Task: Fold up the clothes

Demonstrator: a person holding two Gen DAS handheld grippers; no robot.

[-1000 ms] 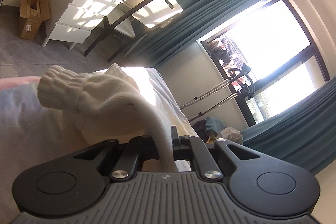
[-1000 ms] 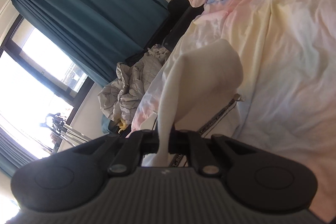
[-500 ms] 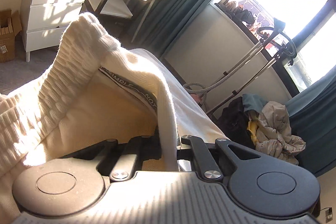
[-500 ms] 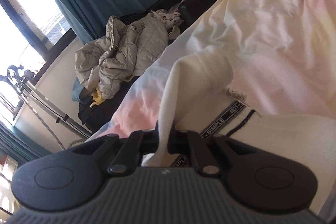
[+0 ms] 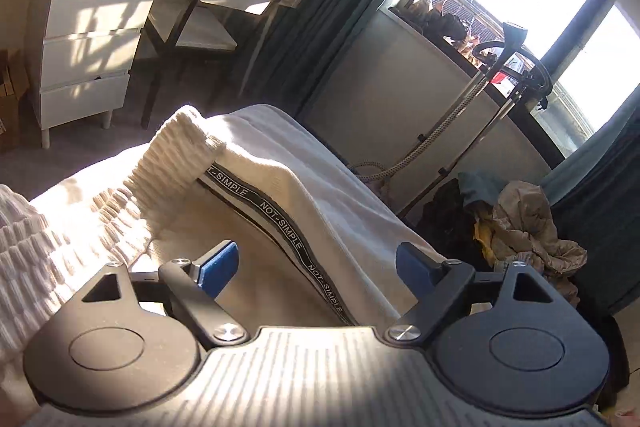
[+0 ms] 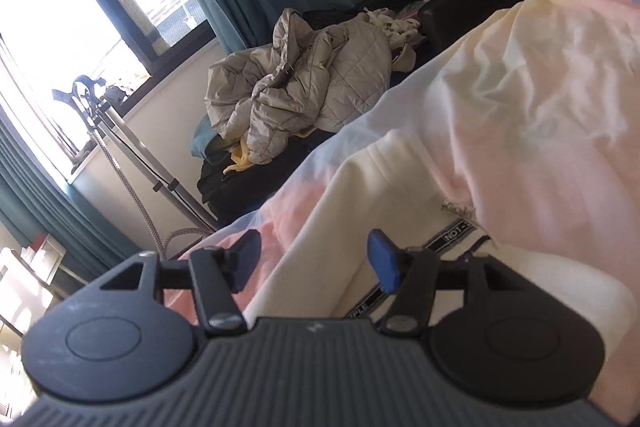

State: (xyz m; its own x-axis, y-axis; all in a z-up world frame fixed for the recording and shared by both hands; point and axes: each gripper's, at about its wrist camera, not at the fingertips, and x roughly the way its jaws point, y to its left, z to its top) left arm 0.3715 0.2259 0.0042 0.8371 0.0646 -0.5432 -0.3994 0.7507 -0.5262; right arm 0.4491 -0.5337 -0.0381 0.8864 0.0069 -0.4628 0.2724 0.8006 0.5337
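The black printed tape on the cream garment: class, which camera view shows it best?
The left wrist view: the black printed tape runs long across the cream garment, its NOT-SIMPLE lettering repeated and readable. The right wrist view shows only short stretches, partly behind the gripper.

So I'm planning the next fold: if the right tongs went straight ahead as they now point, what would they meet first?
Most likely the cream garment lying on the pastel bedding; it sits directly between the open right tongs. Depth is unclear.
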